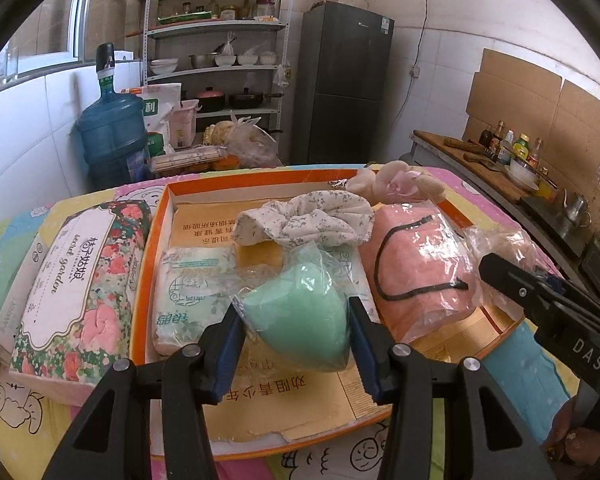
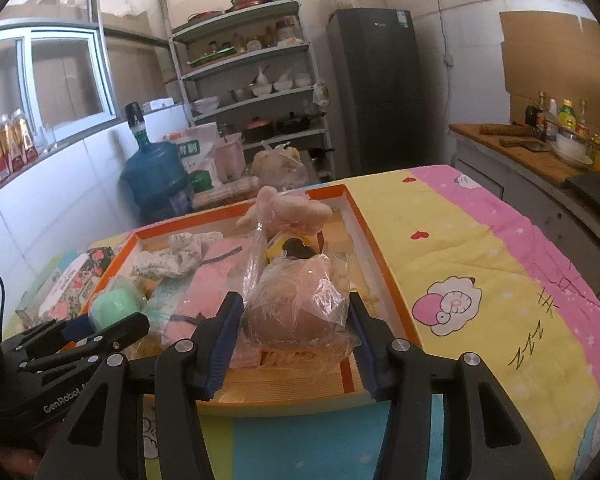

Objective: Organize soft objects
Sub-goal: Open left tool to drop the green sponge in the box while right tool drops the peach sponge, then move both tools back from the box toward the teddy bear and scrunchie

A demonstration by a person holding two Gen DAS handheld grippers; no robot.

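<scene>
An orange-rimmed cardboard tray [image 1: 153, 248] lies on the patterned cover and holds soft items. My left gripper [image 1: 295, 312] is shut on a green sponge in a clear bag [image 1: 300, 320], just above the tray's front part. The right wrist view shows my right gripper [image 2: 295, 300] shut on a beige sponge in a crinkled clear bag [image 2: 296, 308], over the tray's [image 2: 380, 248] near right part. In the tray lie a floral scrunchie [image 1: 312, 220], a bagged pink cloth [image 1: 412, 264], a tissue pack [image 1: 188, 288] and a pink plush [image 1: 396, 184]. The right gripper [image 1: 496, 272] shows at the left view's right edge.
A floral tissue box [image 1: 72, 280] and a paler box [image 1: 4, 300] lie left of the tray. Behind the table stand a blue water jug [image 1: 112, 140], metal shelves [image 1: 220, 68] and a dark fridge [image 1: 344, 84]. A counter with bottles [image 2: 540, 148] runs along the right.
</scene>
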